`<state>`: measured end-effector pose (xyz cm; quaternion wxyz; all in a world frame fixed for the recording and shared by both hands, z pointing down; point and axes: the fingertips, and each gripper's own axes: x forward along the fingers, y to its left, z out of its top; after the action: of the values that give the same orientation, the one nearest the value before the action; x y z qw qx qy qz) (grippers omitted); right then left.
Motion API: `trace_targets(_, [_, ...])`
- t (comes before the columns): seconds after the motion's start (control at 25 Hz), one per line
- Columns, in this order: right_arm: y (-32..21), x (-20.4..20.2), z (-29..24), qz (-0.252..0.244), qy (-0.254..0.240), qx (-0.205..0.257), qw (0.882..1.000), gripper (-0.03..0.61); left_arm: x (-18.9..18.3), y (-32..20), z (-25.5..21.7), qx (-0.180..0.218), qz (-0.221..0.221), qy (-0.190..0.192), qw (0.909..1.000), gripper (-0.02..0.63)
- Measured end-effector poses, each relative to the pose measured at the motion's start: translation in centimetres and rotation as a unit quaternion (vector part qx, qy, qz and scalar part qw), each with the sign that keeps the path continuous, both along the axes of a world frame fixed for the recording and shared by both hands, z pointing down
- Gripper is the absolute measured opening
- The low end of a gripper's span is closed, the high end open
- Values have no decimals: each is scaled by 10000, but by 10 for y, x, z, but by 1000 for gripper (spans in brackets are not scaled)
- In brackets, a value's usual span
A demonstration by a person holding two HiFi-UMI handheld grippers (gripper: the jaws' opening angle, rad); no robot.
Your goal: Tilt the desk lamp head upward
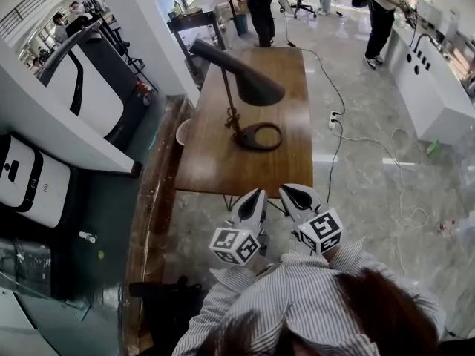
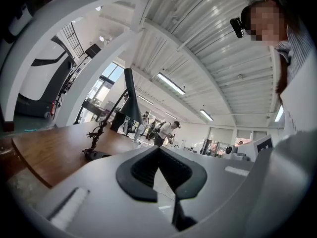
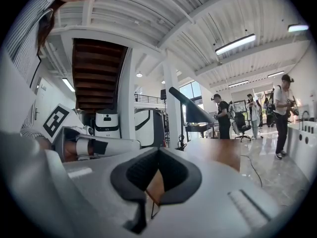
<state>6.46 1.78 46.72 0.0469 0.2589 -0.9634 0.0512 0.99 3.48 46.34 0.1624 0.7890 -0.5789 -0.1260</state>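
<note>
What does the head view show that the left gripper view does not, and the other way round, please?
Only the head view shows the whole tabletop from above, the open ring of the lamp base, and the power strip with its cable on the floor. Only the left gripper view shows the ceiling light strips and, close up, the left tongs shut with nothing between them. Both show the desk lamp standing on the wooden table, its head angled downward.

No legible text anywhere. Cubes on left gripper (image 1: 254,196) and right gripper (image 1: 296,193) carry only black-white square patterns, no letters. Dark mark on white appliance (image 1: 30,180) too small to read.
</note>
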Motion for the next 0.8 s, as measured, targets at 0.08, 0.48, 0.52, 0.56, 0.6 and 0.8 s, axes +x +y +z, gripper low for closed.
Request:
trace_targets(0.08, [-6, 2, -1, -21, -18, -1, 10000, 0, -3, -7, 0, 13, -42, 79, 10000, 0])
trace_targets(0.48, [-40, -5, 9, -182, -199, -270, 9993, 0, -23, -43, 4, 110, -228, 0, 9997, 3])
trace_targets(0.52, [-45, -8, 10, -203, -216, -279, 9992, 1, -27, -49, 6, 127, -227, 2, 9997, 9])
trace_targets(0.56, [-50, -12, 11, -206, -234, -286, 9991, 0, -32, -55, 7, 132, -233, -19, 9996, 12])
trace_targets(0.6, [-57, -17, 12, -196, -254, -295, 9990, 0, -38, -62, 8, 119, -238, -52, 9996, 15])
trace_targets(0.8, [-94, -50, 12, -218, -396, -438, 9980, 2, -70, -102, 10, 5, -65, -154, 9999, 58])
